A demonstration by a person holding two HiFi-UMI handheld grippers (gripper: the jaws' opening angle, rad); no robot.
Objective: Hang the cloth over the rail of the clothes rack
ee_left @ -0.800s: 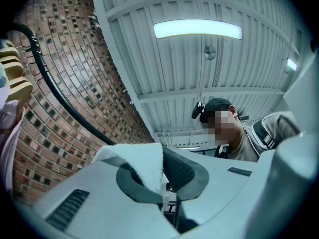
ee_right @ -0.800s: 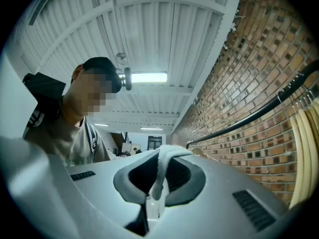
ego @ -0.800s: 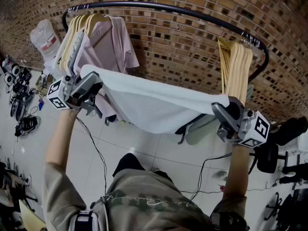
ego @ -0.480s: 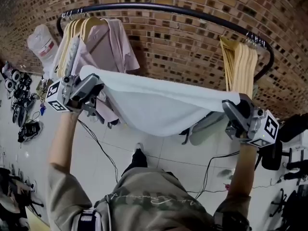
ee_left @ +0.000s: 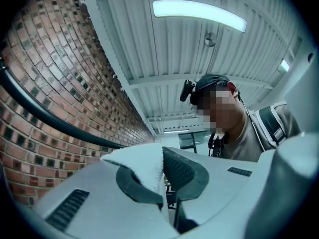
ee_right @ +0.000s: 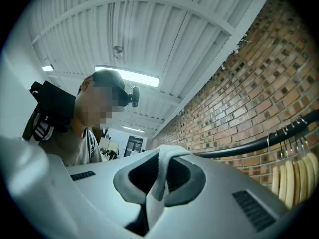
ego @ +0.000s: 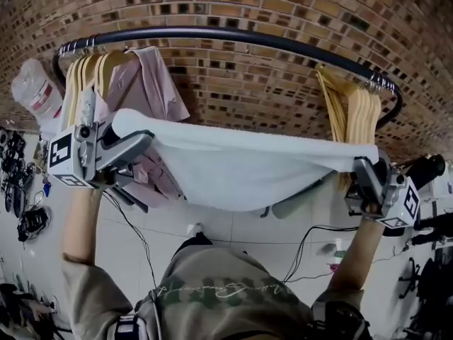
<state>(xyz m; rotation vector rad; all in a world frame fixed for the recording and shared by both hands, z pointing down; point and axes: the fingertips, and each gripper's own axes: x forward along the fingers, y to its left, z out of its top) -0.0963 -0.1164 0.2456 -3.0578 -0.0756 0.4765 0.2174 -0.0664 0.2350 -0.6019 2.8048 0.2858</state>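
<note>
A white cloth (ego: pixel 241 165) hangs stretched between my two grippers, below and in front of the black rail (ego: pixel 233 35) of the clothes rack. My left gripper (ego: pixel 145 142) is shut on the cloth's left corner (ee_left: pixel 144 166). My right gripper (ego: pixel 362 166) is shut on the right corner (ee_right: pixel 162 171). Both grippers point slightly upward. The cloth sags in the middle and does not touch the rail. In the gripper views the rail (ee_left: pixel 45 118) (ee_right: pixel 249 143) runs beyond the jaws.
Wooden hangers and a pink shirt (ego: pixel 141 83) hang at the rail's left end, more wooden hangers (ego: pixel 350 108) at the right end. A brick wall (ego: pixel 269 69) stands behind. Cables (ego: pixel 134 218) and gear lie on the tiled floor.
Both grippers have spread further apart and the cloth is pulled tauter. The rail now sits lower and closer in the head view.
</note>
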